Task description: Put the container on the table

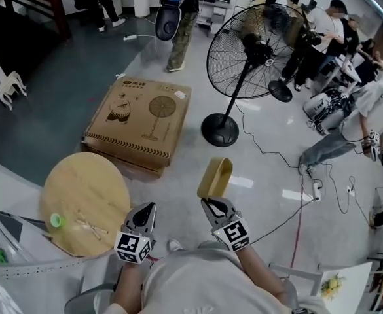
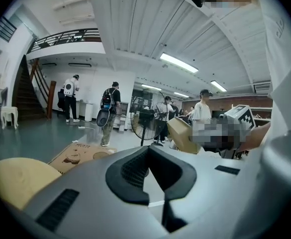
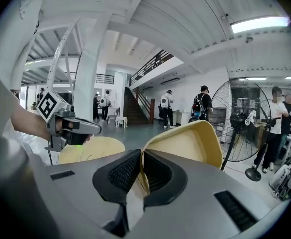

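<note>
The container (image 1: 215, 177) is a tan, shallow tray-like shell. It hangs tilted on edge in the air, right of the table and above the floor. My right gripper (image 1: 212, 205) is shut on its lower rim; in the right gripper view the pads (image 3: 125, 171) pinch the thin wall of the container (image 3: 190, 146). The round wooden table (image 1: 80, 205) stands at lower left, with a small green thing (image 1: 57, 220) and a few sticks on it. My left gripper (image 1: 149, 208) hovers by the table's right edge, shut and holding nothing. The left gripper view shows its tips (image 2: 148, 149) together.
A flat cardboard box (image 1: 139, 120) lies on the floor beyond the table. A standing fan (image 1: 253, 51) with a round base (image 1: 220, 129) stands to the right of it, cables trailing across the floor (image 1: 289, 201). Several people stand at the back and right.
</note>
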### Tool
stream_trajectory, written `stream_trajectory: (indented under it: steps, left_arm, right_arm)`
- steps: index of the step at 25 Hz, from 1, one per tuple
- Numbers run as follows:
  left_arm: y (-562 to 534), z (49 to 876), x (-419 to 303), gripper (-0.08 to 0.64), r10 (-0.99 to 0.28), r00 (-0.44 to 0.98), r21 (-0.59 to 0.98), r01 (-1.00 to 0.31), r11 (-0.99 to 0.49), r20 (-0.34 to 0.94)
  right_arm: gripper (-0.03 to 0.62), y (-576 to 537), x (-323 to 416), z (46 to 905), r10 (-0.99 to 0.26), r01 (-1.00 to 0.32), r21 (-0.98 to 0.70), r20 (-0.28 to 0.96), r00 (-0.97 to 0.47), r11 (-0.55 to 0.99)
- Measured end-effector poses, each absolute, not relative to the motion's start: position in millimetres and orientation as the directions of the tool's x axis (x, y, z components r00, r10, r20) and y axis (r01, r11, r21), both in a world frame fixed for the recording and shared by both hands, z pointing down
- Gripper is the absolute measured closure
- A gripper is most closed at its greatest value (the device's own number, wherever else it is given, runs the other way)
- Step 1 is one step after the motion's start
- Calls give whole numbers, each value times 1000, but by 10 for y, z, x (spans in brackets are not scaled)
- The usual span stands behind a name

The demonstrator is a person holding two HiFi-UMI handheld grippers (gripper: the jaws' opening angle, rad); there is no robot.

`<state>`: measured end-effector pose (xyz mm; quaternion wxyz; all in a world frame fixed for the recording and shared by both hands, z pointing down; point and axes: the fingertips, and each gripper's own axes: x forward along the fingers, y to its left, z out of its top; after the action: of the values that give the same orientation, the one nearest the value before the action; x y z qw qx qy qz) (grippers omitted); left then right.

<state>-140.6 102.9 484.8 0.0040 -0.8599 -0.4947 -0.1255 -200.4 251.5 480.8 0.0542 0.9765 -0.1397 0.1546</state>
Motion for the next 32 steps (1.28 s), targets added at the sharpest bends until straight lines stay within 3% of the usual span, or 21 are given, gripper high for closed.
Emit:
stream_trajectory:
  steps: [13,24,32]
  left_arm:
    - [836,5180,-521,545,806,532,131,808,-575,260]
    - [1544,5035,690,545,675,677,89,683,-725,293]
    - [1389,5010,1084,545,486,817,83,486,-870,312]
  right_arm:
    - [549,2436,-986,5084,-303,-332,35,328,895,-943]
    - [549,3099,494,5005,-507,-539,13,317,801,-842]
    - [549,3220,1298,5073,-657,-690,-15,324,681,-723]
